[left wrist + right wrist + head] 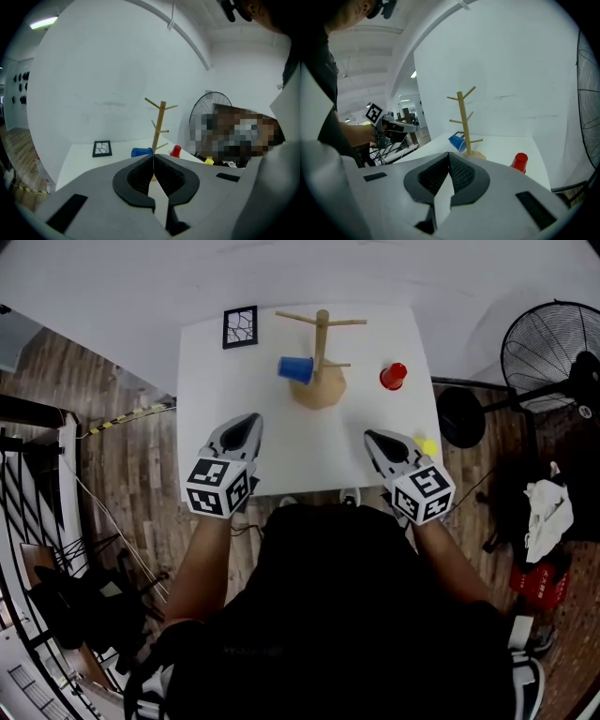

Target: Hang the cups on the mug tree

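Cups are spread around the mug tree [322,343]: a blue cup [295,369] is tipped over close on its left, and a red cup [393,376] is stood mouth-down to its right, long axis vertical. The left gripper [251,420] and right gripper [369,435] are held shut and empty short of the tree. The red cup is judged nearer the right gripper.

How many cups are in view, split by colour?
blue cup: 1
red cup: 1
yellow cup: 1
Total: 3
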The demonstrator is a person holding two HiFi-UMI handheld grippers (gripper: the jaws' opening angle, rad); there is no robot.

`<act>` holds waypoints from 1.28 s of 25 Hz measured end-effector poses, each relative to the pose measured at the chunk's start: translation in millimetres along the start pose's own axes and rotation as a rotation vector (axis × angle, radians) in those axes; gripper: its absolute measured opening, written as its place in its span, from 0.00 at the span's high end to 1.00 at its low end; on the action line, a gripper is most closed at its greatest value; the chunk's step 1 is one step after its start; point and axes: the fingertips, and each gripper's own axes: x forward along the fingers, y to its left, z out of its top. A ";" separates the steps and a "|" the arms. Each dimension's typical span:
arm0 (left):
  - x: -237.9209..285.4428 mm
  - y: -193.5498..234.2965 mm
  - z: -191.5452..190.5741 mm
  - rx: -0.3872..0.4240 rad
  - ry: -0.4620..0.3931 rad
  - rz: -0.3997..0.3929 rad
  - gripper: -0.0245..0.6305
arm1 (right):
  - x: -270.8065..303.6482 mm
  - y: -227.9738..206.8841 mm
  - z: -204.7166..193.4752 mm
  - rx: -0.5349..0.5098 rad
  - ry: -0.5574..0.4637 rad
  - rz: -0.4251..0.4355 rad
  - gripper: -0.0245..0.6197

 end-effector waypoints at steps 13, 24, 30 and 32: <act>-11.9 -27.8 -46.0 0.010 0.067 0.007 0.94 | 11.6 13.2 -0.8 -0.064 0.026 0.032 0.95; -0.6 -40.9 -45.3 0.056 0.107 -0.054 0.94 | 9.8 9.6 2.2 -0.060 -0.012 -0.029 0.75; 6.7 -45.0 -49.0 0.084 0.128 -0.086 0.94 | 0.1 -11.2 -5.9 -0.059 -0.004 -0.132 0.67; 9.4 -48.4 -50.3 0.097 0.134 -0.098 0.94 | -6.8 -19.0 -8.9 -0.060 -0.001 -0.168 0.65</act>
